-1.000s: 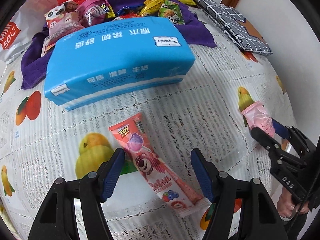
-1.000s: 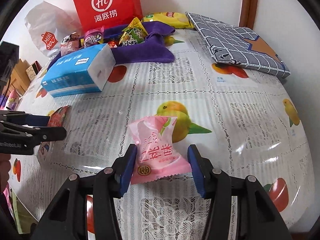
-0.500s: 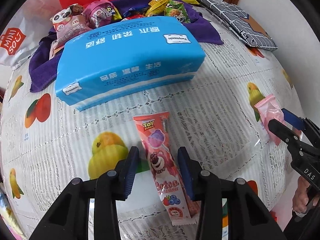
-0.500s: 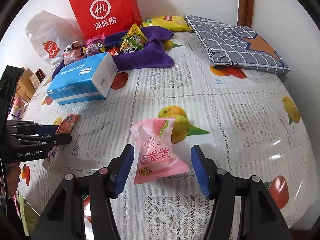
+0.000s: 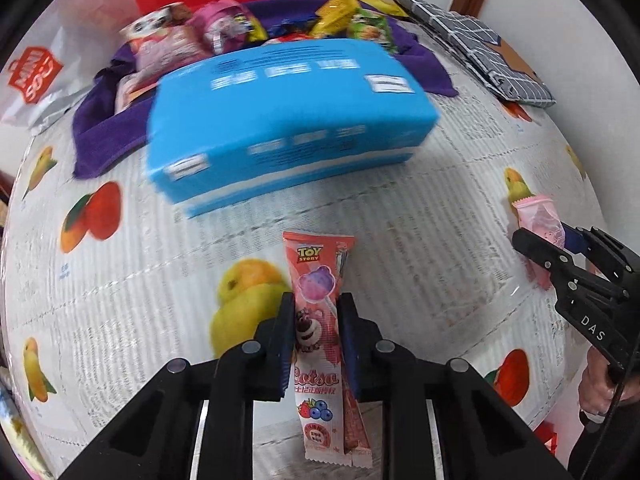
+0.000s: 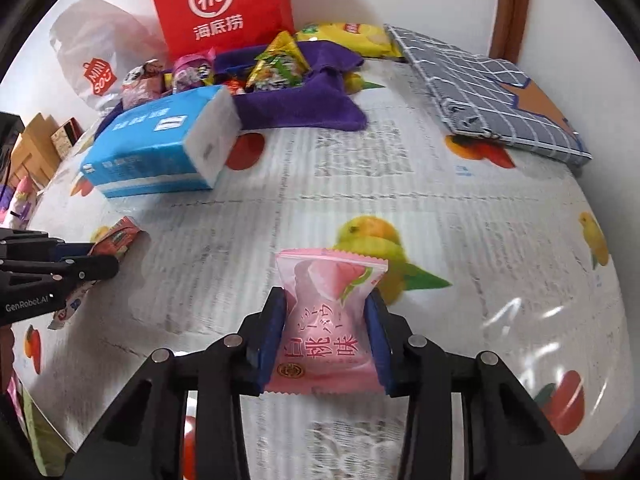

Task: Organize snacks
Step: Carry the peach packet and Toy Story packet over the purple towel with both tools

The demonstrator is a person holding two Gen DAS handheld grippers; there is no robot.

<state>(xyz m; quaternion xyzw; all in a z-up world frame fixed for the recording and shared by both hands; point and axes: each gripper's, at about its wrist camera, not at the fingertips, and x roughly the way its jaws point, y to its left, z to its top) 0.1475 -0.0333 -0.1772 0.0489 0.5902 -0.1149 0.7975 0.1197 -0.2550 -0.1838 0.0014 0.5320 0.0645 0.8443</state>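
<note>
My left gripper point(image 5: 316, 312) is shut on a long pink Toy Story lollipop packet point(image 5: 320, 320), which it pinches across the middle just above the table. My right gripper point(image 6: 326, 312) is shut on a pink peach candy pouch point(image 6: 328, 328). The pouch and right gripper also show at the right of the left wrist view point(image 5: 538, 216). The lollipop packet shows at the left of the right wrist view point(image 6: 116, 240). Several snacks point(image 6: 276, 66) lie on a purple cloth point(image 6: 304, 108) at the back.
A blue tissue pack point(image 5: 288, 120) lies between the grippers and the purple cloth. A red paper bag point(image 6: 222, 8), a white Miniso bag point(image 6: 96, 60) and a grey checked cushion point(image 6: 492, 96) stand at the back. The table carries a fruit-print cloth point(image 6: 440, 208).
Both grippers have closed: the left onto the lollipop packet, the right onto the pink pouch. The lollipop packet has turned to line up with the left fingers.
</note>
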